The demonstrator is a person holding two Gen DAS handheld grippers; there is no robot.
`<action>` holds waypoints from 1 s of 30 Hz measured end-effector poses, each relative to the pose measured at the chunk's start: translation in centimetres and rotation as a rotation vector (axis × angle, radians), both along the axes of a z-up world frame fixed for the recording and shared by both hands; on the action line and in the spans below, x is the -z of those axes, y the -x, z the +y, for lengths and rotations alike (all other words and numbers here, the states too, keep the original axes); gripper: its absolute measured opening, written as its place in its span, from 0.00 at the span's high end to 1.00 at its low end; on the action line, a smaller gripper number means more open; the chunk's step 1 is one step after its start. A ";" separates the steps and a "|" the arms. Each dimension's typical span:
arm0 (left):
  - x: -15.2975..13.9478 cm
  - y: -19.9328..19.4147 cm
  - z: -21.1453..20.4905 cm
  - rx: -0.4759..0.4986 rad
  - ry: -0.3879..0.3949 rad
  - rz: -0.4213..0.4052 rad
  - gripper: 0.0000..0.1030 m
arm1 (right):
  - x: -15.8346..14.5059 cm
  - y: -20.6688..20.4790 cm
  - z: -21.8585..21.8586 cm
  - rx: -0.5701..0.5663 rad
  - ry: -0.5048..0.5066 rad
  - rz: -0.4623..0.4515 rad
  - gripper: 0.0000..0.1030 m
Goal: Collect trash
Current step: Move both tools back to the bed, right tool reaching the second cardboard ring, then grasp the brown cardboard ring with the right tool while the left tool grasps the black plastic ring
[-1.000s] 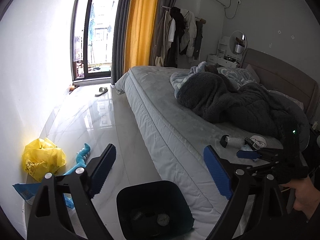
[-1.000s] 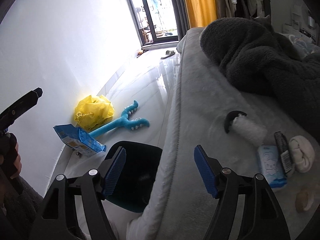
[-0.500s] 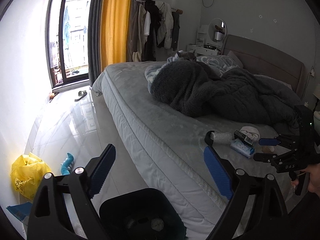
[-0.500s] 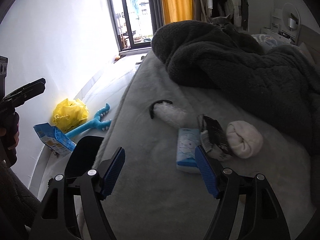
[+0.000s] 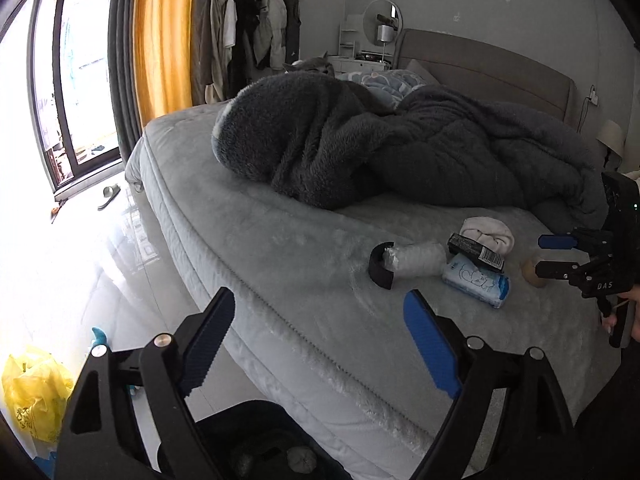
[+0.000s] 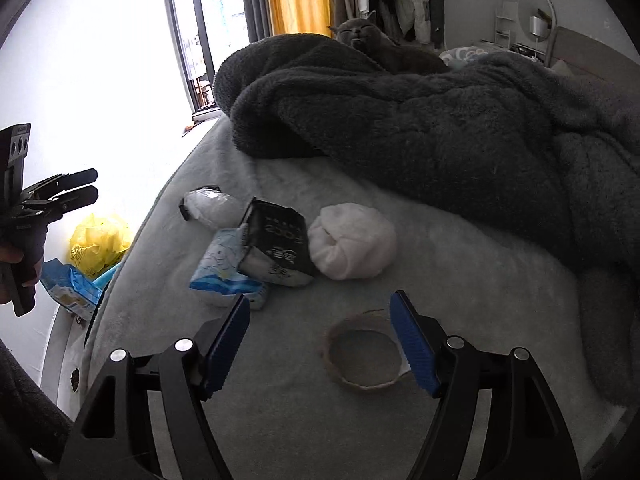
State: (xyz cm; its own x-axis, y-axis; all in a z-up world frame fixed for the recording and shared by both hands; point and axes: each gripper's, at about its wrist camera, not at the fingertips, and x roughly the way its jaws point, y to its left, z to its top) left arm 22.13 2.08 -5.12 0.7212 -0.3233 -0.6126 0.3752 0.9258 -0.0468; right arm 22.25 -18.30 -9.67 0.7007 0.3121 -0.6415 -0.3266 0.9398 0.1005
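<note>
Since a second ago both grippers have swung from the floor side up over the bed (image 5: 256, 240), and the right gripper (image 6: 320, 344) now hangs low above the litter, with a tape ring (image 6: 362, 356) close under its right finger. Going by size: the bed carries a big dark blanket (image 6: 440, 128) with a grey cat (image 6: 384, 46) on top, well apart from the work. Down on the floor beside the bed stands the black bin (image 5: 256, 444), under the left gripper (image 5: 316, 344), with what look like a couple of crumpled wads already inside, though that corner is dim. Past it against the wall lies a yellow bag (image 5: 34, 396). The litter sits in a loose cluster: a white cloth ball (image 6: 352, 246), a clear wrapped roll (image 6: 214, 208), a blue tissue pack (image 6: 226, 272) with a black packet (image 6: 276, 242) leaning on it, and the ring nearest. Both tongs stand wide apart and hold nothing. The step in hand looks like picking the ring, the closest piece. It lies flat and thin on plush cover, so I would shift the right gripper a little to the right until the band sits between the fingers, press the tips down into the pile, and close across one wall of the ring, not the whole hoop. Keep clear of the tissue pack at the left finger. The left gripper is best kept over the bin to mark the drop.
</note>
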 end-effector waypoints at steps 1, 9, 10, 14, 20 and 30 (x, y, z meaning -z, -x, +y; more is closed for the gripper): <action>0.4 -0.5 -0.2 0.009 -0.003 0.006 0.16 | 0.3 -0.2 -0.4 0.005 0.000 0.007 0.29; 2.6 -3.4 -1.6 0.049 0.029 0.048 0.20 | 2.1 -0.8 -2.0 -0.002 -0.007 0.053 0.29; 2.8 -3.7 -1.8 0.051 0.041 0.054 0.21 | 2.4 -0.9 -2.2 -0.002 -0.008 0.062 0.30; 3.4 -4.7 -2.6 0.065 0.064 0.072 0.25 | 3.3 -0.9 -2.8 -0.014 -0.015 0.090 0.45; 4.1 -5.5 -3.9 0.090 0.068 0.093 0.32 | 3.4 -0.9 -3.3 -0.035 -0.064 0.077 0.53; 5.4 -6.0 -6.3 0.117 0.013 0.120 0.42 | 2.9 -1.2 -4.2 -0.031 -0.099 0.066 0.53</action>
State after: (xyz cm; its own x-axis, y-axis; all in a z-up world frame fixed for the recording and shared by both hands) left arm 28.12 -4.18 -10.48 0.5998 -0.4095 -0.6874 0.4717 0.8749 -0.1097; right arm 23.45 -22.49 -12.59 0.6472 0.3972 -0.6507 -0.3449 0.9137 0.2148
